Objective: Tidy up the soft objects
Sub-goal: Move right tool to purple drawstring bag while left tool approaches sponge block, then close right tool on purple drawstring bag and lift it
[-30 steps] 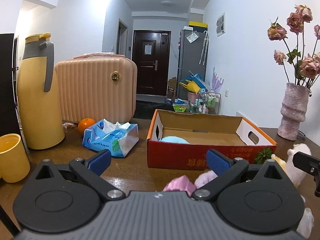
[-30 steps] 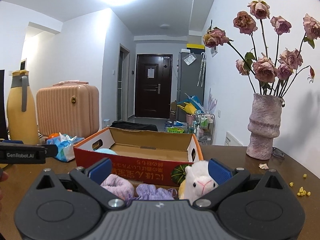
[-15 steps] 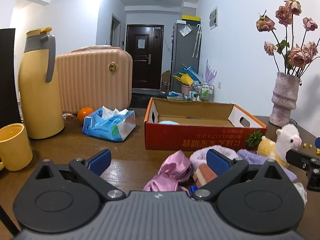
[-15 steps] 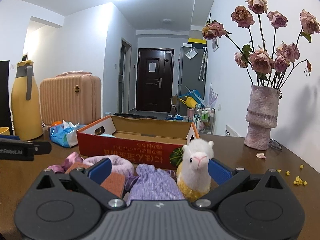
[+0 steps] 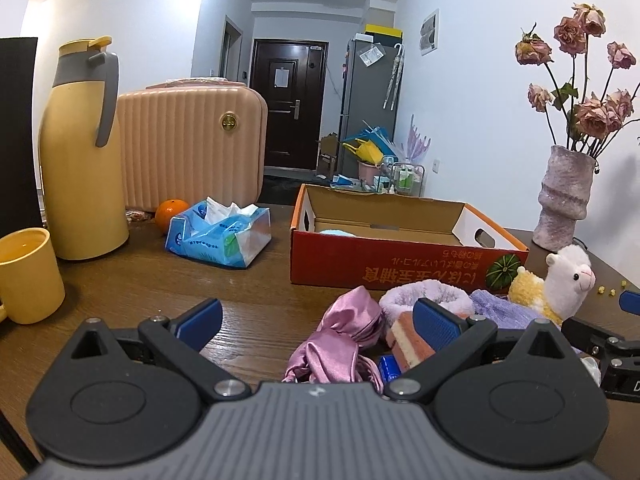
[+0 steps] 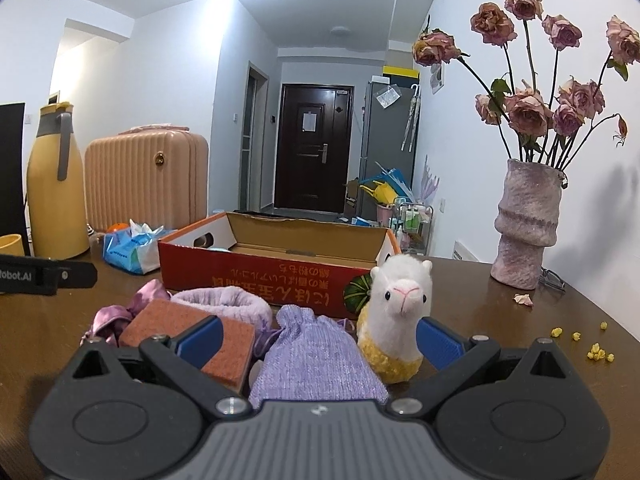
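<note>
A heap of soft things lies on the wooden table in front of a red cardboard box (image 5: 400, 268) (image 6: 256, 276). It holds a pink satin cloth (image 5: 340, 336) (image 6: 116, 312), an orange sponge (image 5: 408, 336) (image 6: 184, 340), a fluffy lilac band (image 5: 424, 298) (image 6: 224, 300), a purple knit pouch (image 6: 316, 356) (image 5: 500, 312) and a white alpaca plush (image 6: 400, 304) (image 5: 560, 284). My left gripper (image 5: 318, 322) is open, just behind the satin cloth. My right gripper (image 6: 318, 338) is open over the knit pouch, alpaca by its right finger. A pale blue item (image 5: 340, 233) lies inside the box.
At the left stand a yellow flask (image 5: 80, 152), a yellow mug (image 5: 26, 276), a peach suitcase (image 5: 192, 144), an orange (image 5: 170, 216) and a blue tissue pack (image 5: 220, 236). A vase of dried roses (image 6: 528, 224) stands at the right, with yellow crumbs (image 6: 592, 344) near it.
Both grippers have drawn back from the box and lifted slightly, so the heap of soft things now shows fully in front of them. Both stay open.
</note>
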{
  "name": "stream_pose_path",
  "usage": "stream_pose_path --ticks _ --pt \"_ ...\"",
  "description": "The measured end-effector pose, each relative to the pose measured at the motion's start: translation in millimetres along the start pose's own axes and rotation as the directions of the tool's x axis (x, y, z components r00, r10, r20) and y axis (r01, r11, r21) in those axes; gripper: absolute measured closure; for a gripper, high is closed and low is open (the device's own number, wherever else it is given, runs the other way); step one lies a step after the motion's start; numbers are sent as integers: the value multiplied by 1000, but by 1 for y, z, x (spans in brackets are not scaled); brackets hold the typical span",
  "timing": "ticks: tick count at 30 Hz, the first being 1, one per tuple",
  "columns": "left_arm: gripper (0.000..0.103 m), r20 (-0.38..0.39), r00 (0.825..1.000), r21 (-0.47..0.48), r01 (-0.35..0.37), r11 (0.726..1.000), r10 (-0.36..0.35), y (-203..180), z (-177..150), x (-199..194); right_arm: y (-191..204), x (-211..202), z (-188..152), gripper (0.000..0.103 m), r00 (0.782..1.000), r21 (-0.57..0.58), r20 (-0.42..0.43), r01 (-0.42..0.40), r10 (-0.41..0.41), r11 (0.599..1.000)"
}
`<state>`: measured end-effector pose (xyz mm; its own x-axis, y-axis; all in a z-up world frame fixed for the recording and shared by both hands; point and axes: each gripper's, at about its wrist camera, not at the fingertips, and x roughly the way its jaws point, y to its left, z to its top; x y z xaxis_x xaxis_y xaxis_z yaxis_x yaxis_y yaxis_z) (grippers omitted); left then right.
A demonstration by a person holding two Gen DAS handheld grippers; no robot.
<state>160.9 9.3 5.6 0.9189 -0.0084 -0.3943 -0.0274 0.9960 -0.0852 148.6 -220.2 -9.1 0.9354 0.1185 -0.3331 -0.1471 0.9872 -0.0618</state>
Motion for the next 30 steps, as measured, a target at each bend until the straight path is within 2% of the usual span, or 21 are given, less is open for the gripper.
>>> stream_pose_path --ticks 8,13,21,24,28,30 --pt "0 -13 1000 10 0 1000 0 -3 -2 2 -1 8 -3 0 999 -4 -46 8 -8 1000" --pt "0 -26 1000 14 -4 1000 5 -4 -3 5 -3 20 -6 0 994 -7 -103 24 -25 1000" --pt "0 -48 999 10 -13 1000 14 -3 -4 10 -10 56 -16 3 974 -14 -224 -17 14 1000" --pt "0 -51 999 12 -13 1000 13 -3 -5 10 -12 65 -17 5 973 -8 -226 -42 39 999" --pt "0 -56 998 14 -16 1000 17 -4 -5 10 -14 76 -21 25 962 11 -257 -92 92 996" --pt "0 -56 998 12 -17 1000 18 -4 -5 10 -17 73 -20 42 966 26 -238 -101 104 995"
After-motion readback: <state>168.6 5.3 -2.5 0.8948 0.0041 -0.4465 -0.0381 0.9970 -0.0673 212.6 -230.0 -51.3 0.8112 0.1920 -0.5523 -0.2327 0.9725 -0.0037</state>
